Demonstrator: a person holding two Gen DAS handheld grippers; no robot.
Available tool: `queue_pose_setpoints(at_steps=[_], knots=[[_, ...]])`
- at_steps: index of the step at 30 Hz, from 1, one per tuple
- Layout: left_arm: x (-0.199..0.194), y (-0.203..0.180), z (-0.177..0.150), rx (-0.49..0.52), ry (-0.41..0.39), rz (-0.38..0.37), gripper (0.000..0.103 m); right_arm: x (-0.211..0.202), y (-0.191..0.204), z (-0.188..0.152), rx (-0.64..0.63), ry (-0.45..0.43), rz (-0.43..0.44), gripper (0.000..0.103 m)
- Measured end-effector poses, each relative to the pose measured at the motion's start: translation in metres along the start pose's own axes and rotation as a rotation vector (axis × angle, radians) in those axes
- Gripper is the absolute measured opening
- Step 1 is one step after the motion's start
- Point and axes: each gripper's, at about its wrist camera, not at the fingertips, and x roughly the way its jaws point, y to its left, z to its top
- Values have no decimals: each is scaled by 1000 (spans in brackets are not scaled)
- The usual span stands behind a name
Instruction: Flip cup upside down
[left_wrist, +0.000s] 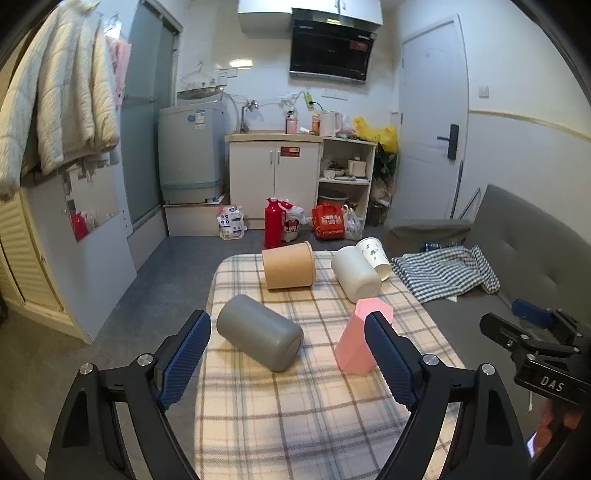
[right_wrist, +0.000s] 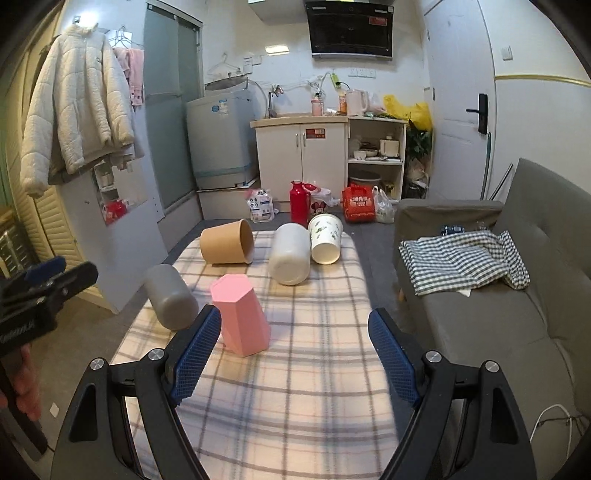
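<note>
Both pairs of tongs are spread wide and hold nothing. Seen from its own wrist camera, the left gripper (left_wrist: 288, 350) has its blue-padded fingers (left_wrist: 186, 356) well apart above the near part of the plaid-covered table (left_wrist: 295, 424), and between them in that view lie the grey cup (left_wrist: 260, 332) and the pink cup (left_wrist: 356, 336); the right-hand pad overlaps the pink cup in the picture, but whether it touches it cannot be told. The right gripper (right_wrist: 295, 350) is just as wide, its pads bare, with only tablecloth between them; the pink cup (right_wrist: 240, 314) stands just beside its left finger, again with contact unclear. Five cups sit on the table (right_wrist: 295, 406). The grey cup (right_wrist: 170, 297) lies on its side near the left edge, its closed base toward the cameras. The pink hexagonal one stands with a closed face on top, tilted a little in the fisheye views. Farther back, the brown paper cup (right_wrist: 227, 242) lies on its side with its mouth toward the right, the white cup (right_wrist: 290, 254) lies with its base toward the cameras, and the printed paper cup (right_wrist: 325, 238) lies touching it. Each gripper shows at the edge of the other's view.
</note>
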Motion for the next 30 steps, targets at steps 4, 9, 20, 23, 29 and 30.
queue_pose_setpoints(at_steps=[4, 9, 20, 23, 29, 30], knots=[[-3, 3, -11, -3, -23, 17, 93, 5, 3, -6, 11, 14, -13, 82], [-9, 1, -21, 4, -54, 27, 103, 8, 4, -12, 5, 23, -38, 88], [-5, 1, -27, -12, -20, 18, 103, 13, 2, -18, 24, 37, -50, 97], [-6, -1, -27, -5, -22, 21, 103, 12, 2, -18, 25, 36, -50, 97], [-4, 0, -27, -20, -7, 16, 103, 12, 0, -19, 34, 30, -53, 103], [-3, 0, -27, -20, -6, 13, 103, 12, 1, -19, 32, 30, -53, 103]])
